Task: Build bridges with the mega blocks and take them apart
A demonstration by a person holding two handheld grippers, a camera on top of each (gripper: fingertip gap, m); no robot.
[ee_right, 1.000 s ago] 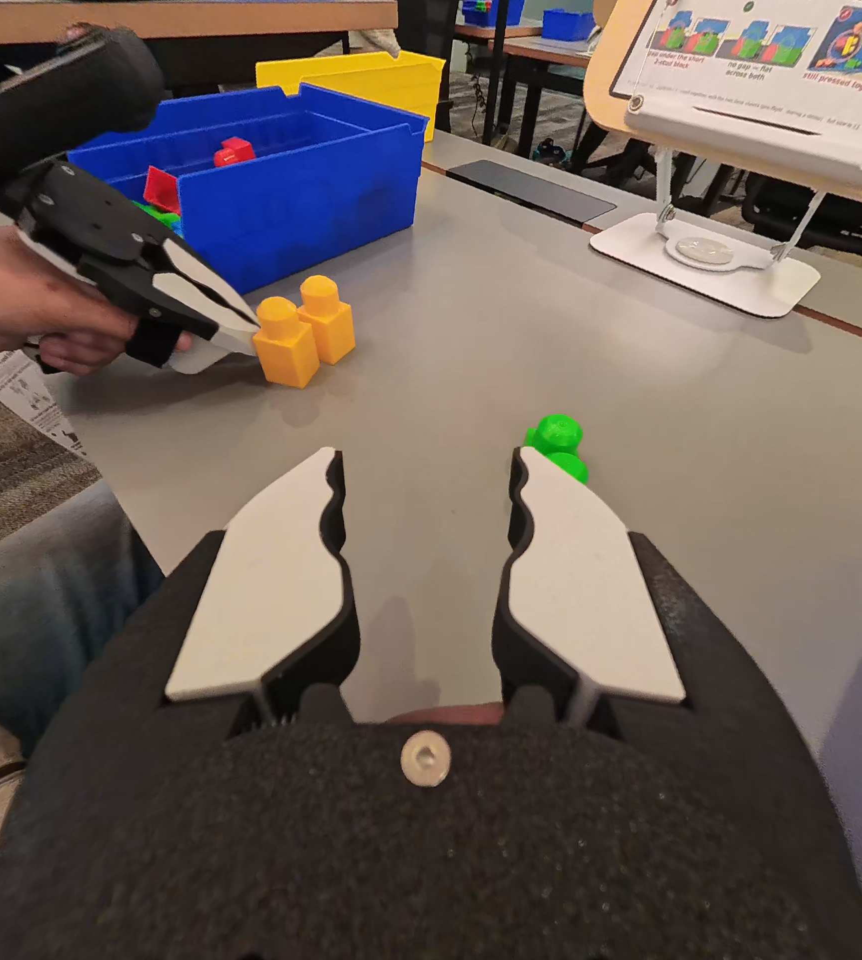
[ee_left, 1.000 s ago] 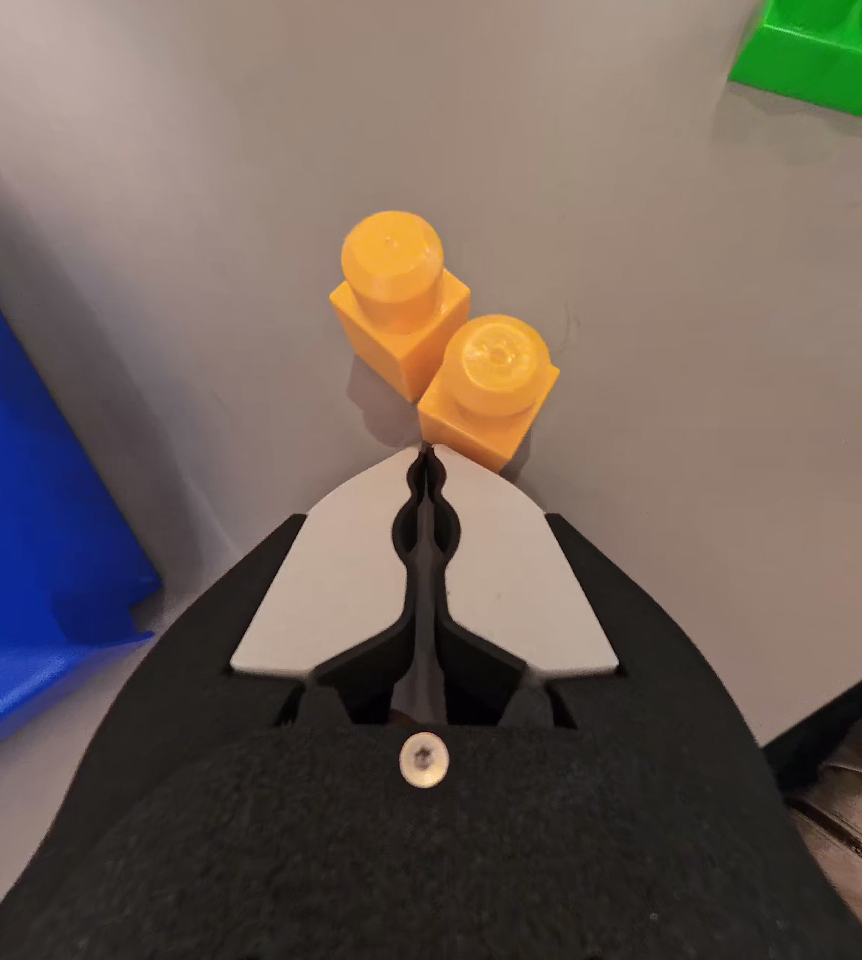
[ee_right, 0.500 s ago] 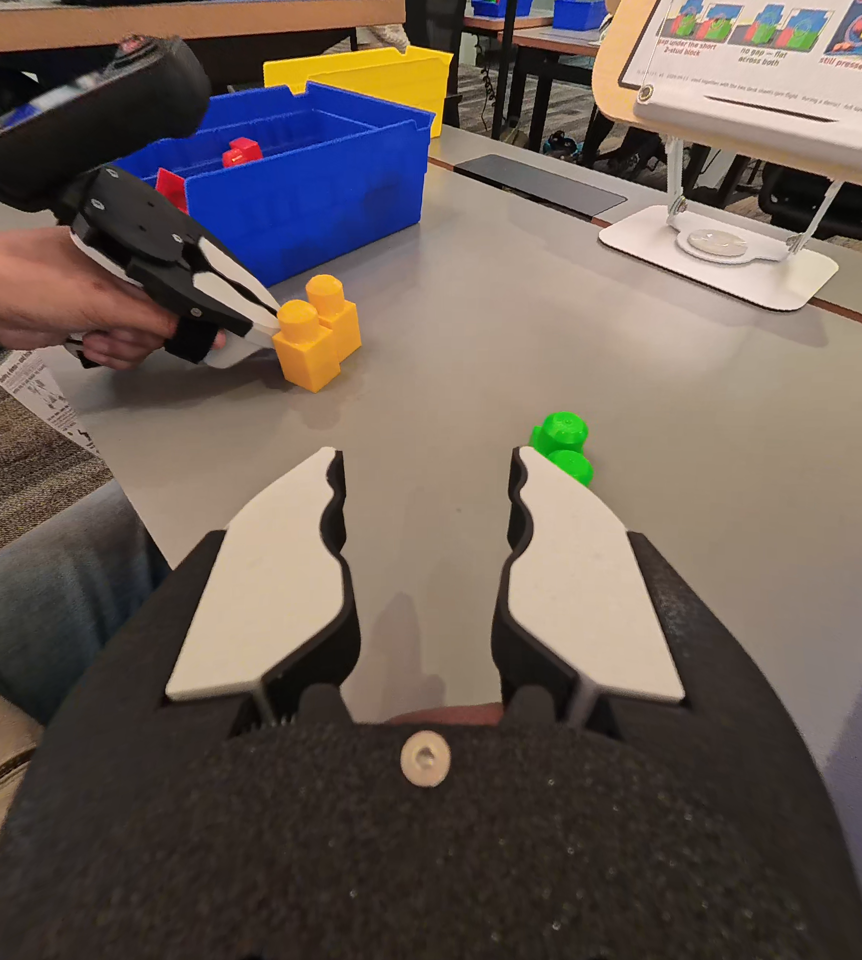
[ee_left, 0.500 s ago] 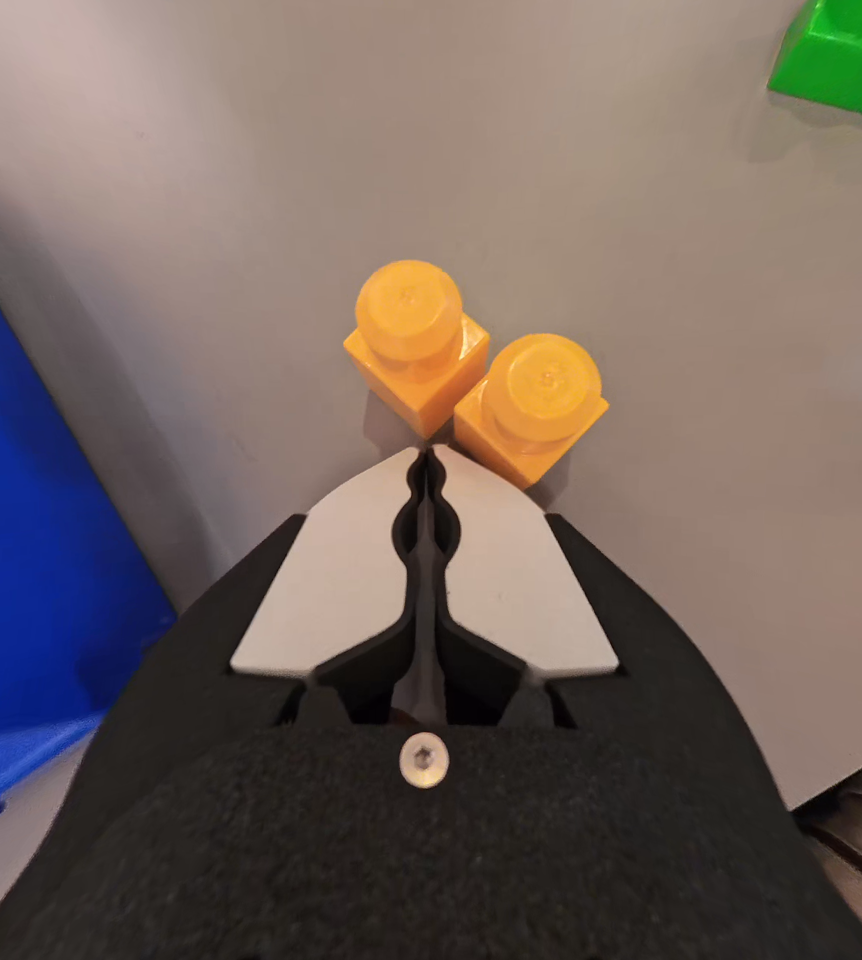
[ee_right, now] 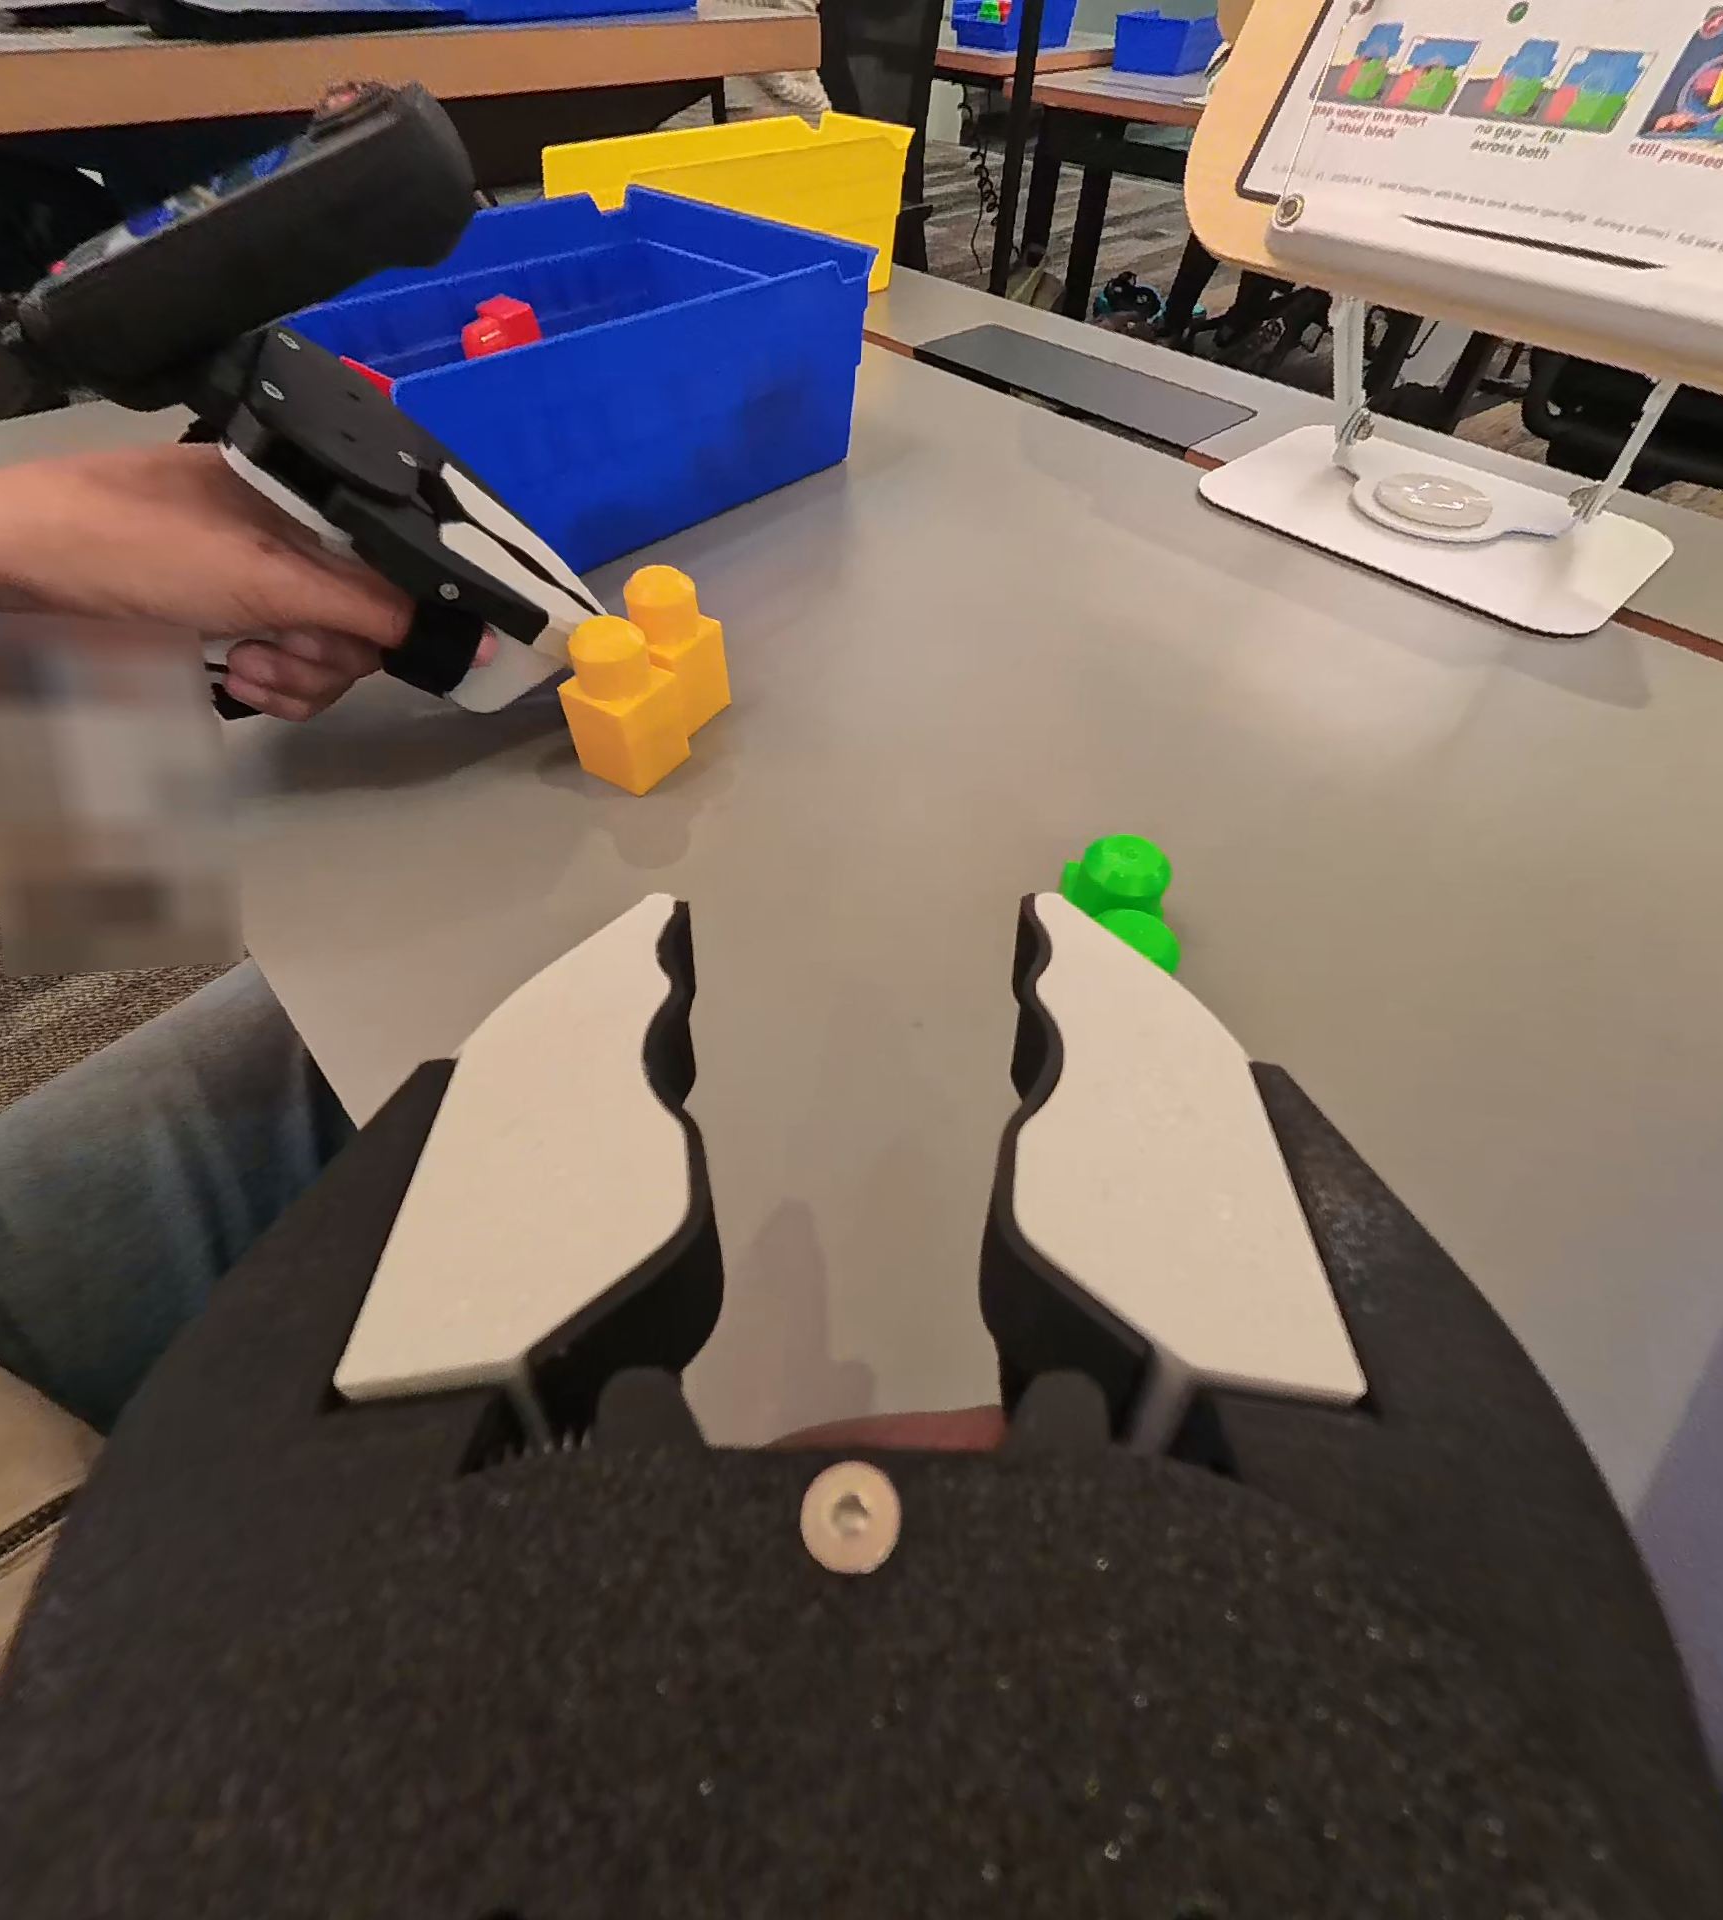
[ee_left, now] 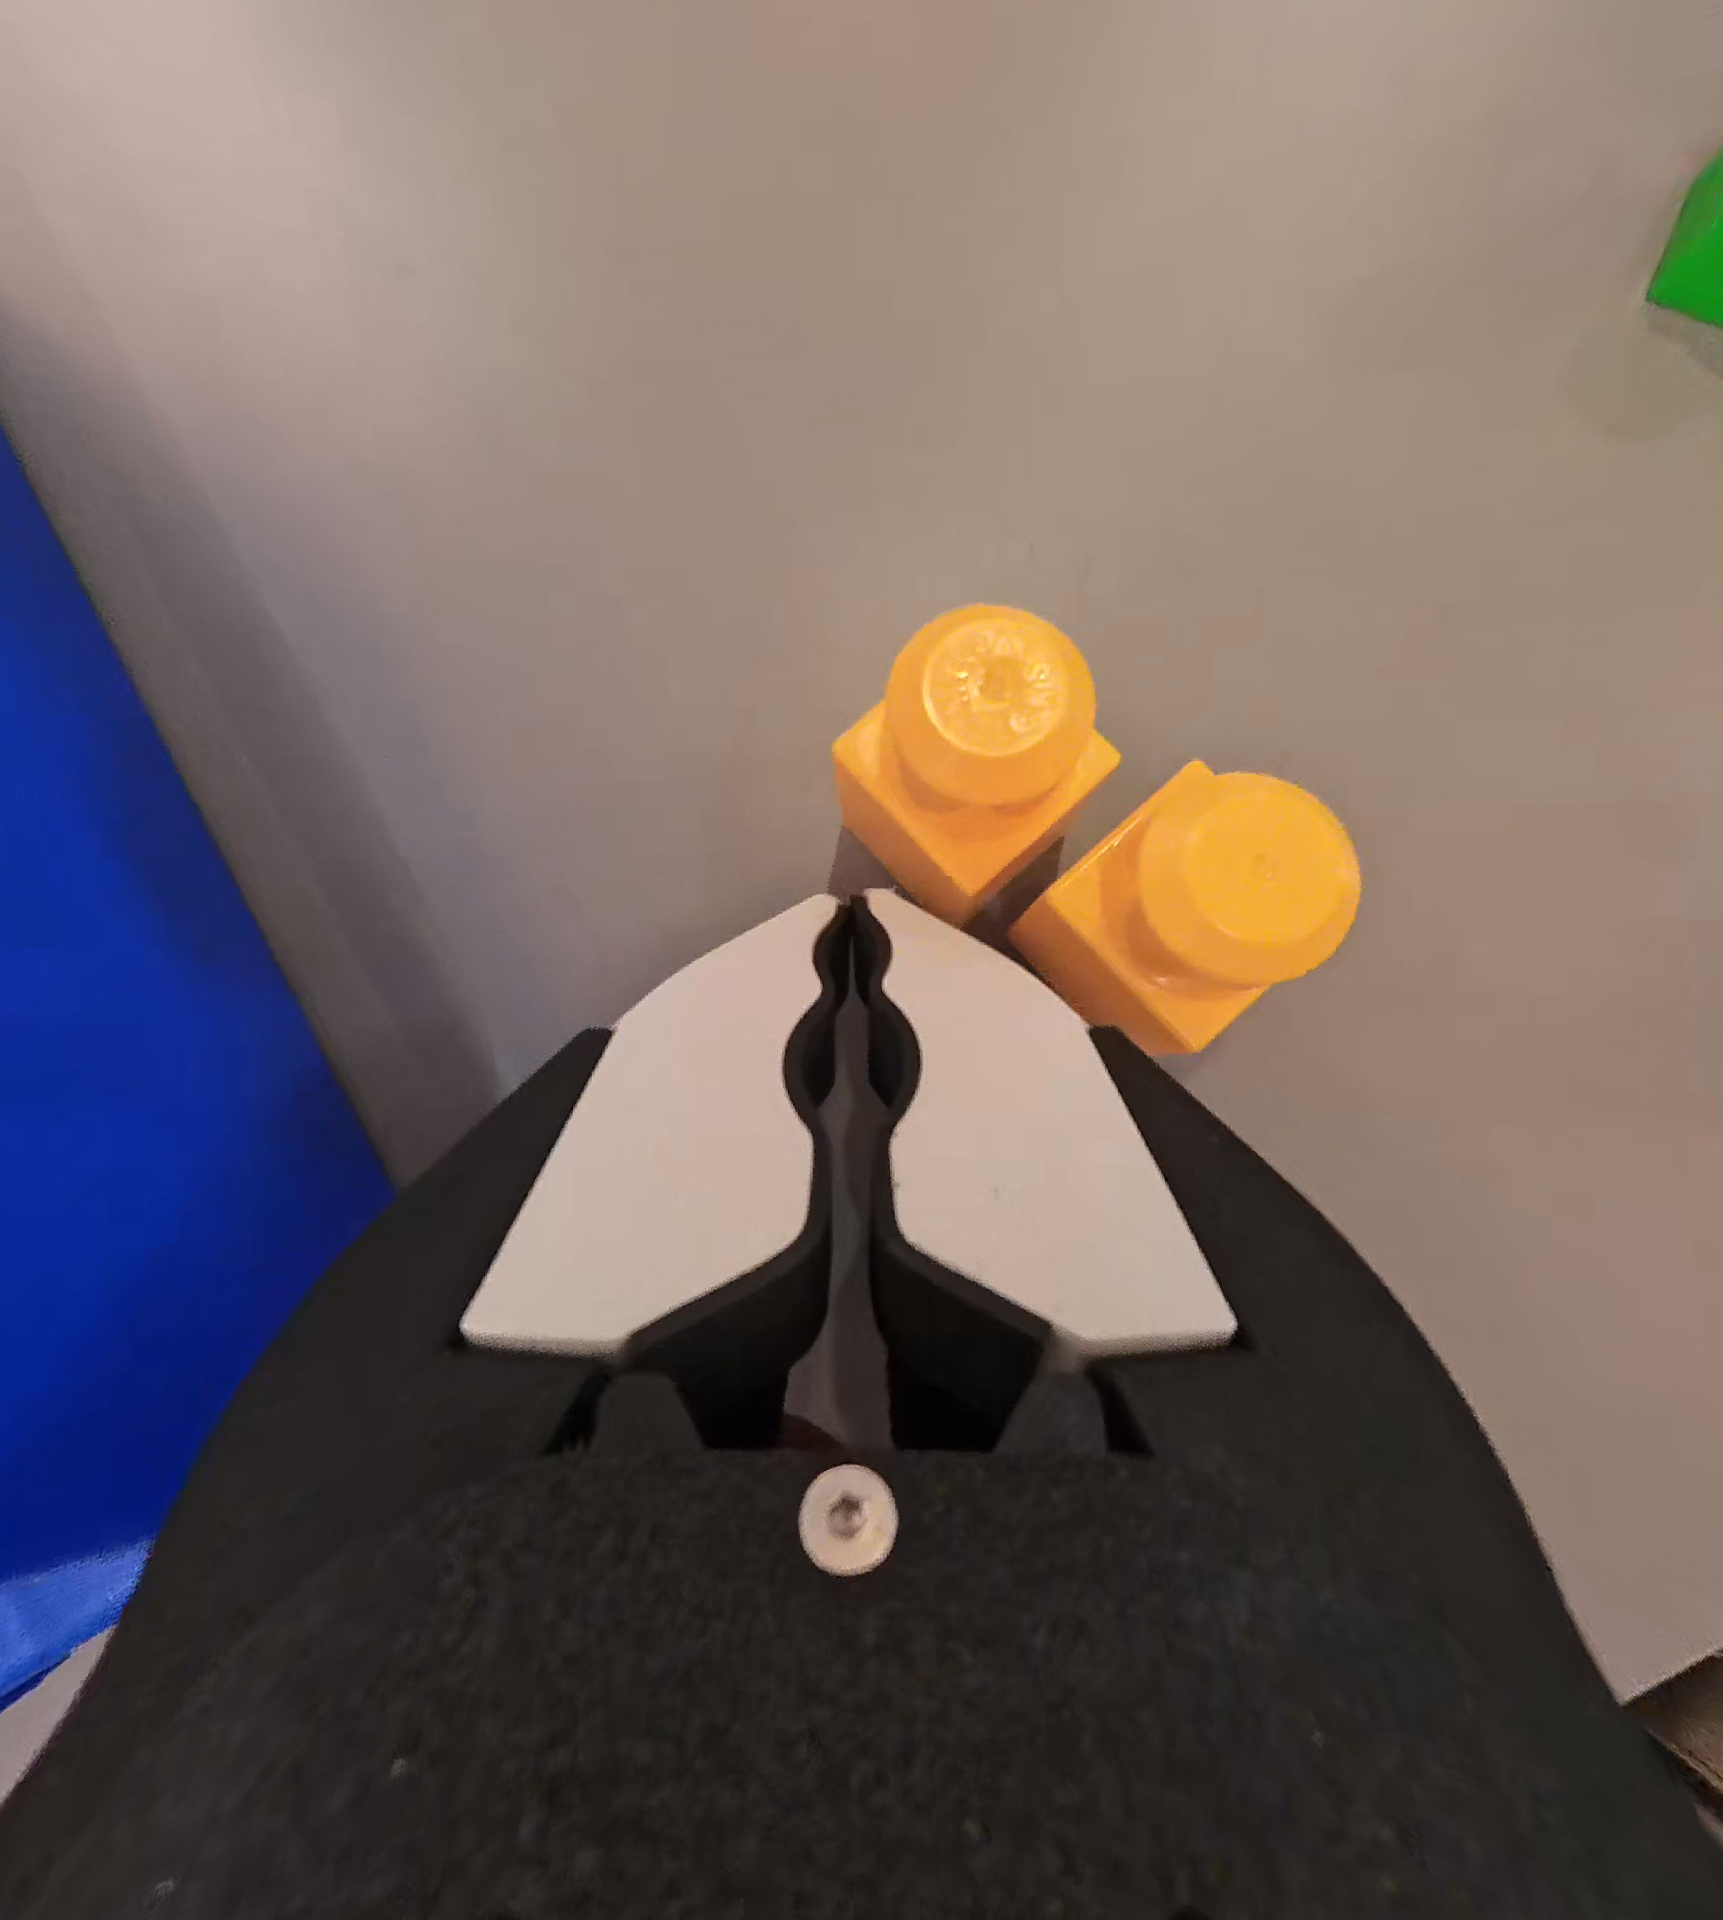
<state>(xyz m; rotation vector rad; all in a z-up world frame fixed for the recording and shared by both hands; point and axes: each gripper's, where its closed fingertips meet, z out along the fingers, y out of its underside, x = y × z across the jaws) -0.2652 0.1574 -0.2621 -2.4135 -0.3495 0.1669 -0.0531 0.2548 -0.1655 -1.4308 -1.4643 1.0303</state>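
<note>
Grey tabletop carried everything, w/ more desks and bins behind. Nearest: right claw hovered low over bare surface, fingers spread wide, nothing between them. Green block sat just beyond its right fingertip, partly hidden, so couldn't tell its full shape.

Next out, left side: left claw was pressed together, empty, tip touching the near orange block. Left wrist view showed the same: left claw closed to a point, tip at the corner between near orange block and far orange block. Both single-stud, upright on the tabletop, nearly touching, thin gap between, skewed to each other rather than lined up.

Beyond: blue bin close behind the orange pair, red blocks inside. Yellow bin past that. Instruction sheet on white stand far right.

Risks, my read:
- Closed tip nudging at a corner = off-centre force. Blocks likely to spin, not slide straight, so the pair could end up more skewed.
- Tip could wedge into the gap and split them apart; spacing for the bridge deck would then be off.
- Contact looked high on the block; a tall narrow piece could tip if pushed near the stud.
- Push too far and the far one hits the bin wall.
- Right claw sat close to green block; any drift fwd could knock it before a grab.
</note>
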